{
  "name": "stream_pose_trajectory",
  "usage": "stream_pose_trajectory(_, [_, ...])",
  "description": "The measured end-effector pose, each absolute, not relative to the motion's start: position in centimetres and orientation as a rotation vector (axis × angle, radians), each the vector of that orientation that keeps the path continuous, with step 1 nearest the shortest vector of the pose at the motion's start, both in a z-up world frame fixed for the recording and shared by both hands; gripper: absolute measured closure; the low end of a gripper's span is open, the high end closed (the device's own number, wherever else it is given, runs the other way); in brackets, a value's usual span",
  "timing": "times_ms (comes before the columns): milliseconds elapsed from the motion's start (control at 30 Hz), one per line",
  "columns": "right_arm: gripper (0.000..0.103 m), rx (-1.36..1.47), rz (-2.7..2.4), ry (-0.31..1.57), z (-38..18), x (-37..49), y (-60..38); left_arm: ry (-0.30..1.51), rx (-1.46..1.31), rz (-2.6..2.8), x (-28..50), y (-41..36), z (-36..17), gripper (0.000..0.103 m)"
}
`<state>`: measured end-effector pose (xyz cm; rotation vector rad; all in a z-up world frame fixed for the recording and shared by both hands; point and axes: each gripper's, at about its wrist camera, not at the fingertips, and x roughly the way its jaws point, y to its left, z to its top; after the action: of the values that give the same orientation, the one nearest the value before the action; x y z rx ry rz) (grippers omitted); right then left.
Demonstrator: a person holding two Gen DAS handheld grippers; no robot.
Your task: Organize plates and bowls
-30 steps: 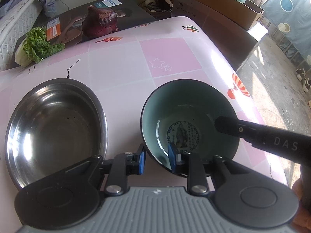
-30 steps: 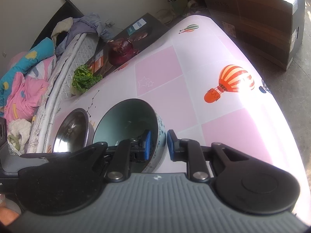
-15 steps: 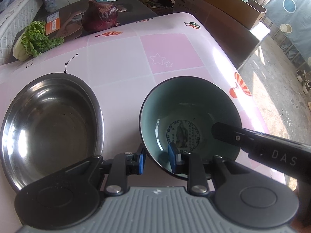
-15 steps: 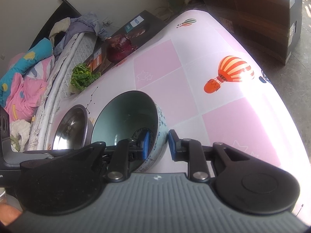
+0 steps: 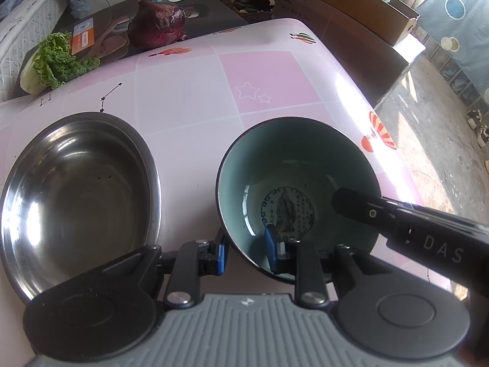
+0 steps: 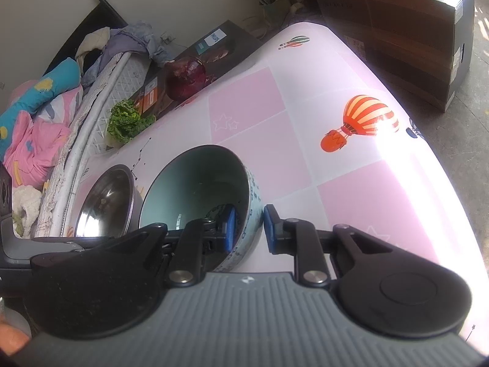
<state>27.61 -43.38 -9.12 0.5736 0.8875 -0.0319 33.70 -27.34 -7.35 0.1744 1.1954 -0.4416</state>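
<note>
A ceramic bowl (image 5: 293,171) with a teal inside and a printed figure at its bottom sits near the right edge of the pink table (image 5: 183,91). My left gripper (image 5: 246,250) is shut on its near rim, one blue pad outside the wall and one inside. My right gripper (image 6: 247,227) is shut on the bowl's (image 6: 195,183) right rim in the same way, and its black finger (image 5: 397,217) reaches into the bowl in the left wrist view. A wide steel bowl (image 5: 76,195) stands just left of the ceramic one, also seen in the right wrist view (image 6: 104,202).
A red cabbage (image 5: 157,23) and a leafy green (image 5: 58,61) lie on a dark flat box (image 5: 171,3) at the table's far edge. Cardboard boxes (image 6: 397,30) stand on the floor beyond the right edge. A bed with clothes (image 6: 36,116) lies to the left.
Both grippers stay clamped on the ceramic bowl's rim. The views have shifted only slightly, and the steel bowl has kept its place.
</note>
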Motion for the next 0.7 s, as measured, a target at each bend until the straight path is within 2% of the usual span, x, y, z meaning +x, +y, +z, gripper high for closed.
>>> stream_pose_trajectory(700, [0.084, 0.577, -0.035, 0.882, -8.58, 27.61, -43.49, 1.184, 0.169, -0.446, 33.48, -27.07, -6.71, 0.076])
